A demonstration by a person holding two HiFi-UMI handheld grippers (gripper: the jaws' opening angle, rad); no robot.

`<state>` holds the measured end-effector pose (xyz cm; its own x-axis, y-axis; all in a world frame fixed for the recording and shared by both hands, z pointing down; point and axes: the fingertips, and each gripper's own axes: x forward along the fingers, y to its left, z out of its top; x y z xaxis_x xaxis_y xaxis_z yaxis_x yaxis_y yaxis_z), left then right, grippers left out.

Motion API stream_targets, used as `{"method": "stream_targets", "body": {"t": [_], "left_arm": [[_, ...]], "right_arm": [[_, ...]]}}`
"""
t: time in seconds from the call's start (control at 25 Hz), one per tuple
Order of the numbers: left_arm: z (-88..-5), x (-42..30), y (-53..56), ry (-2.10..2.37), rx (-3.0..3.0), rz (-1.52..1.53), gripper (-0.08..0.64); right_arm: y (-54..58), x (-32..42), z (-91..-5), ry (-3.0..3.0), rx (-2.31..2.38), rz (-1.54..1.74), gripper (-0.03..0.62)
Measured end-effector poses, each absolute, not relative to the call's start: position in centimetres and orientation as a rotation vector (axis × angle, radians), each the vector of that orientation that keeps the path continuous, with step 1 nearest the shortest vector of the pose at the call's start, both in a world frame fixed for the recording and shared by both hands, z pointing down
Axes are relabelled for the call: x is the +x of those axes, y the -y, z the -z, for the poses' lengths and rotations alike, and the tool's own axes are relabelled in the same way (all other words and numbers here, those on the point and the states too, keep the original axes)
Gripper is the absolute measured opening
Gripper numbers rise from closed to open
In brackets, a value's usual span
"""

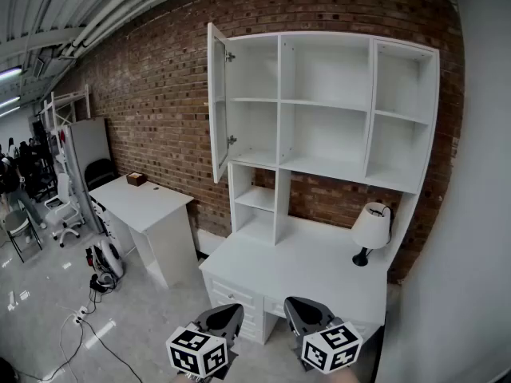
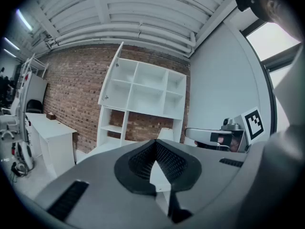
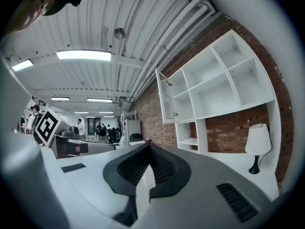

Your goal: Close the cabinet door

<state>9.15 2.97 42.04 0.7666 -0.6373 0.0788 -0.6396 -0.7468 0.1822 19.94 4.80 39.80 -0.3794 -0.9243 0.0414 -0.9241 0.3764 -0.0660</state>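
Note:
The white shelf cabinet (image 1: 335,110) stands on a white desk (image 1: 263,270) against the brick wall. Its one door (image 1: 217,102) at the upper left is swung wide open, edge toward me; it also shows in the left gripper view, door (image 2: 110,78), and in the right gripper view, door (image 3: 165,97). Both grippers sit low in the head view, well short of the desk and far below the door. My left gripper (image 1: 226,316) (image 2: 156,142) is shut and empty. My right gripper (image 1: 303,309) (image 3: 149,147) is likewise shut, holding nothing.
A white table lamp (image 1: 372,228) stands on the desk's right end. A smaller white table (image 1: 148,202) with a brown box (image 1: 136,179) is to the left. A grey wall (image 1: 479,214) bounds the right. Office chairs (image 1: 68,210) and floor cables (image 1: 88,325) lie far left.

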Motion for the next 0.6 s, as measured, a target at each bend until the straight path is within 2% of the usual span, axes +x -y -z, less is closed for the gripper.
{"method": "stream_targets", "body": {"t": [0.6], "left_arm": [[-41.54,8.99,-2.40,1.009,2.763,-0.014,0.008]], "right_arm": [[-4.28,19.88,-38.91,-2.576,-1.734,0.121,0.026]]}}
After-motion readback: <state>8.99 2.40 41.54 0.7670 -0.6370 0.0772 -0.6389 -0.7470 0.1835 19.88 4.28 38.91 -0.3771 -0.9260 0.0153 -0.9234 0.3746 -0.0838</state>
